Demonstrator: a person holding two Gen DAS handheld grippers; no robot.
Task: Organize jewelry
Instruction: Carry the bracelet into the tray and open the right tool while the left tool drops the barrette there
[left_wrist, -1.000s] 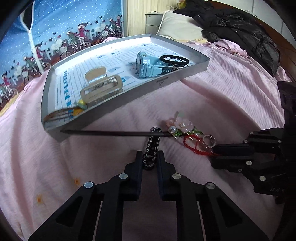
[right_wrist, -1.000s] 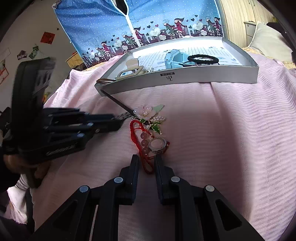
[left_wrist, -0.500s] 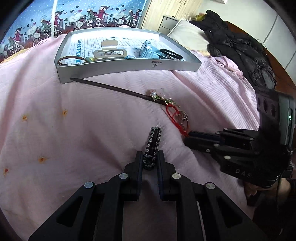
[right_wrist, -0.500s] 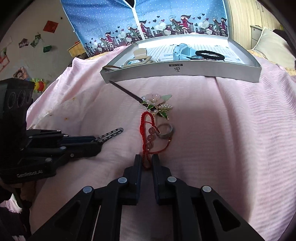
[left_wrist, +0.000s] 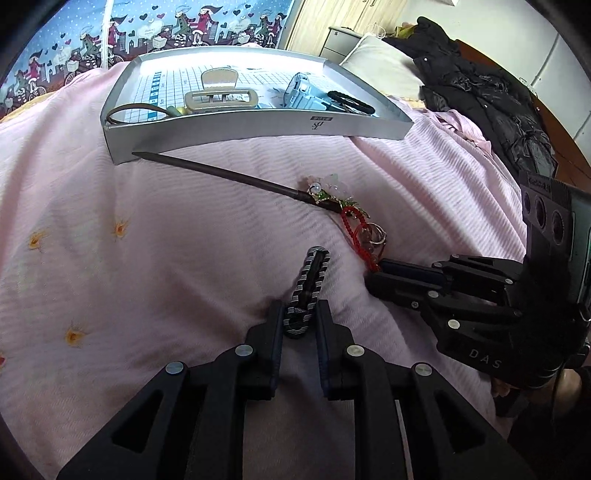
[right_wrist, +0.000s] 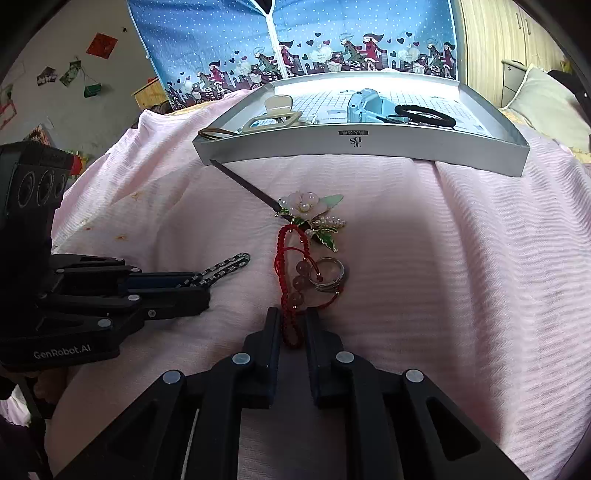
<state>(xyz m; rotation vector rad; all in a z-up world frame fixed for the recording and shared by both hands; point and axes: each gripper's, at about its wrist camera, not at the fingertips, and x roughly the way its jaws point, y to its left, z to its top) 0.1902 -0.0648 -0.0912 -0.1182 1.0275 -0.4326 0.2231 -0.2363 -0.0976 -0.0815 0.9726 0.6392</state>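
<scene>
A striped black-and-white bracelet (left_wrist: 310, 280) lies on the pink bedspread, and my left gripper (left_wrist: 300, 317) is shut on its near end. To its right, my right gripper (right_wrist: 291, 321) is shut on the near end of a red cord bracelet (right_wrist: 281, 243) with pink beads. A silver ring (right_wrist: 327, 288) rests on that cord. Just beyond lies a dark hair stick (right_wrist: 304, 203) with a pale flower, its tip at the corner of the grey tray (right_wrist: 406, 144). The two grippers sit side by side, a short gap apart.
The tray holds a beige claw clip (right_wrist: 275, 118), a light blue watch (right_wrist: 369, 107), a black hair tie (right_wrist: 424, 112) and a brown hair loop. A dark jacket (left_wrist: 480, 92) and a pillow (left_wrist: 380, 55) lie far right. A blue curtain (right_wrist: 295, 37) hangs behind.
My left gripper has drawn back from the hair stick with the striped bracelet, whose tip no longer touches the stick. The right gripper stays shut on the red bracelet.
</scene>
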